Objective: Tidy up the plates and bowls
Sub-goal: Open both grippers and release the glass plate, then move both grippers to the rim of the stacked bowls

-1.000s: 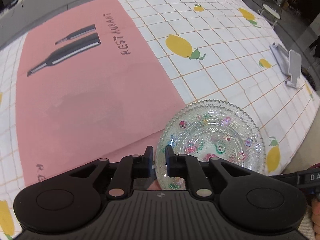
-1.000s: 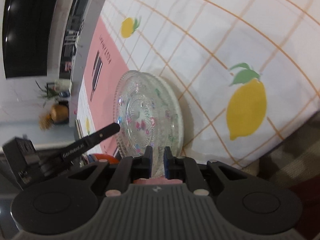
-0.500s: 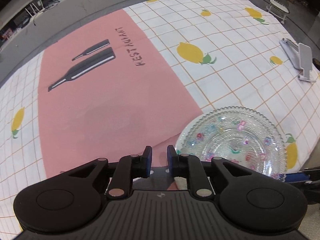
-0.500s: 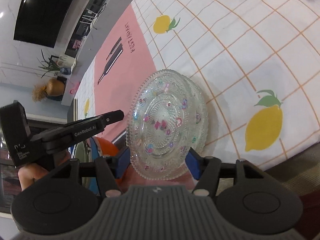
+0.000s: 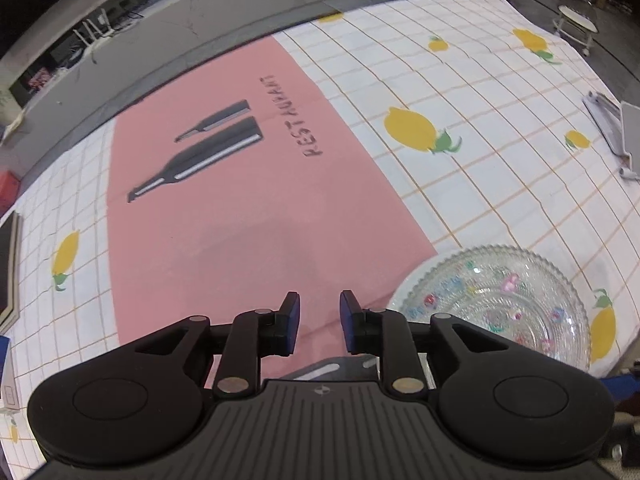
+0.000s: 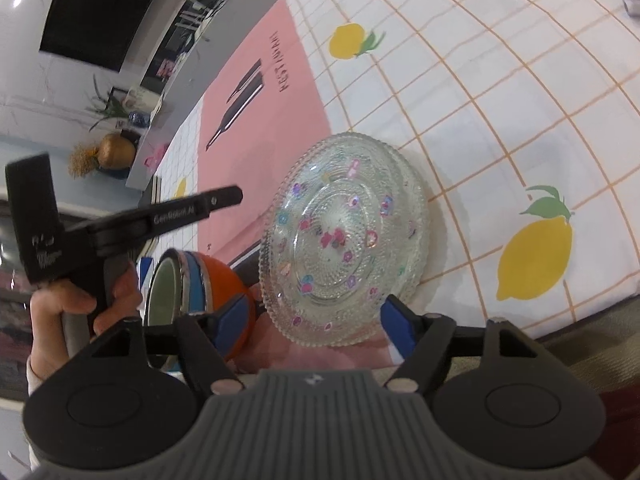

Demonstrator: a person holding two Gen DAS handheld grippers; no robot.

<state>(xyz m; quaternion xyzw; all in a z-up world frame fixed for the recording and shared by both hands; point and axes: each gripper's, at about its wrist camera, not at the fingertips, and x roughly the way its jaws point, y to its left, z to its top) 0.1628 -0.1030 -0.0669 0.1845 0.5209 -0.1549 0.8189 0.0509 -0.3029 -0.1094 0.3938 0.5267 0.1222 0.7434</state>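
A clear glass plate with small flower prints (image 5: 492,300) lies on the lemon tablecloth near the front edge. In the right wrist view the glass plate (image 6: 344,240) seems to rest on another like it. My right gripper (image 6: 312,314) is open wide, its fingers apart on either side of the plate's near rim, holding nothing. My left gripper (image 5: 319,320) is open a little and empty, above the pink mat to the plate's left. An orange bowl with a blue band (image 6: 204,288) sits under the left gripper (image 6: 168,216) in the right wrist view.
A pink "RESTAURANT" mat (image 5: 248,200) covers the table's middle. A grey metal stand (image 5: 616,132) lies at the far right. The table's front edge (image 6: 560,320) runs just right of the plate. A shelf with a plant and vase (image 6: 108,148) stands beyond the table.
My right gripper let go of the glass plate and opened wide. My left gripper drew back and left from the plate and opened slightly.
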